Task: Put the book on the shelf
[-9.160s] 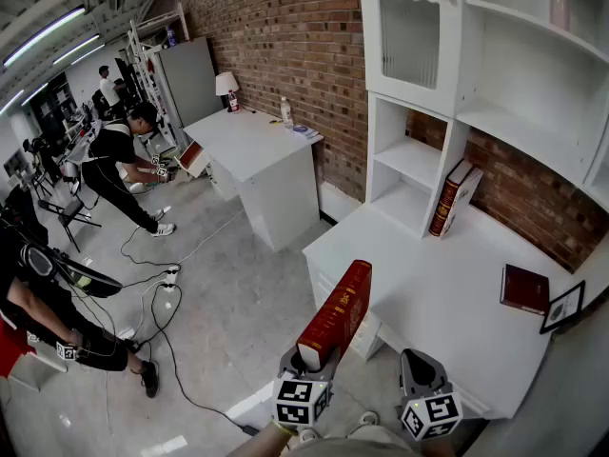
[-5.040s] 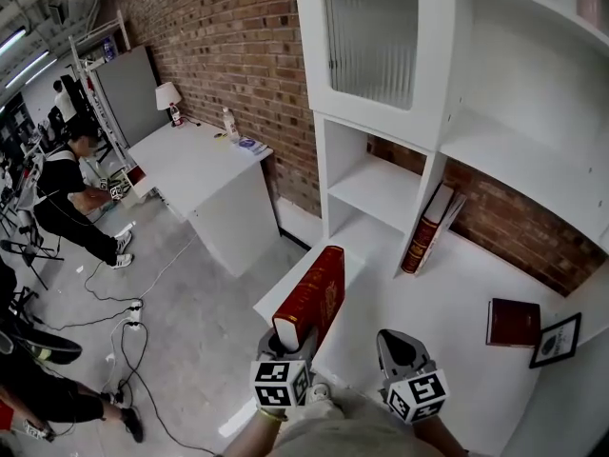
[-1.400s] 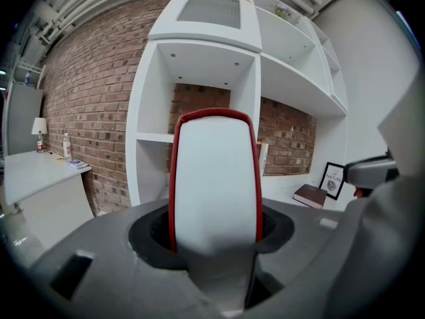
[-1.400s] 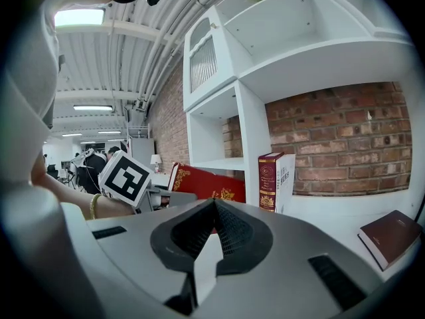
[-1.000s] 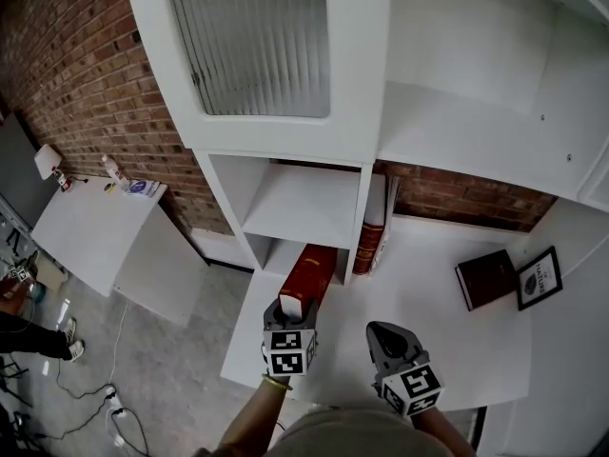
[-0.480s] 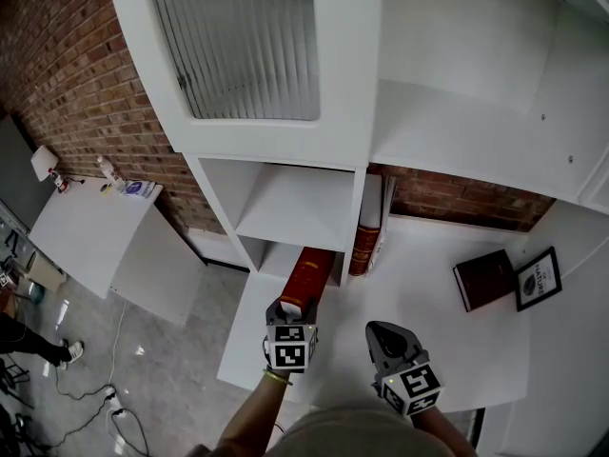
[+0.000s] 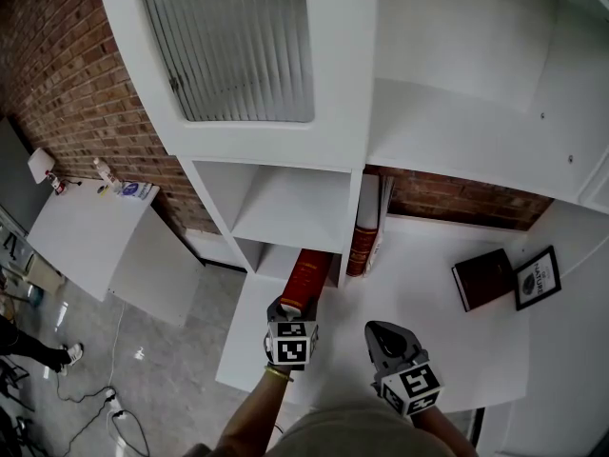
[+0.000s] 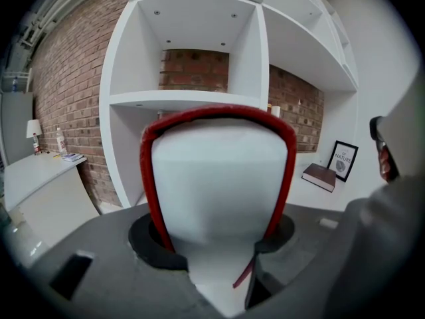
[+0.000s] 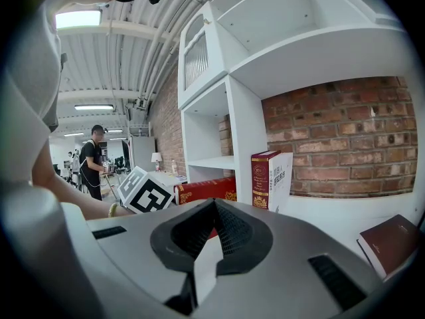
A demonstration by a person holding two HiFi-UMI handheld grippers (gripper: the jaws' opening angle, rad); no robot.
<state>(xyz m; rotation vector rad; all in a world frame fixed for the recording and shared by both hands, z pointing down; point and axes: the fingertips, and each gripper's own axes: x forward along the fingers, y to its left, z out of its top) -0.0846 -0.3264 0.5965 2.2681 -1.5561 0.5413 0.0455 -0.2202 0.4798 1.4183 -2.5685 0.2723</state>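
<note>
My left gripper (image 7: 288,320) is shut on the near end of a thick red book (image 7: 306,274), which is held spine up. The book's far end points into the lower cubby of the white shelf unit (image 7: 285,205). In the left gripper view the book's white page edge and red cover (image 8: 216,171) fill the middle between the jaws of the left gripper (image 8: 216,239). The open cubbies stand right behind it. My right gripper (image 7: 385,336) hovers over the white desk (image 7: 419,284) to the right. It is shut and holds nothing, as the right gripper view (image 9: 212,208) shows.
A second red book (image 7: 363,228) stands upright against the shelf divider. A dark maroon book (image 7: 483,277) lies flat at the desk's right beside a framed picture (image 7: 539,276). A lower white table (image 7: 86,227) with a lamp stands at left. A person (image 9: 93,157) stands far off.
Over the earlier frames the red book came across the room to the shelf in my left gripper. In the last second it edged slightly toward the lower cubby. The right gripper stayed still.
</note>
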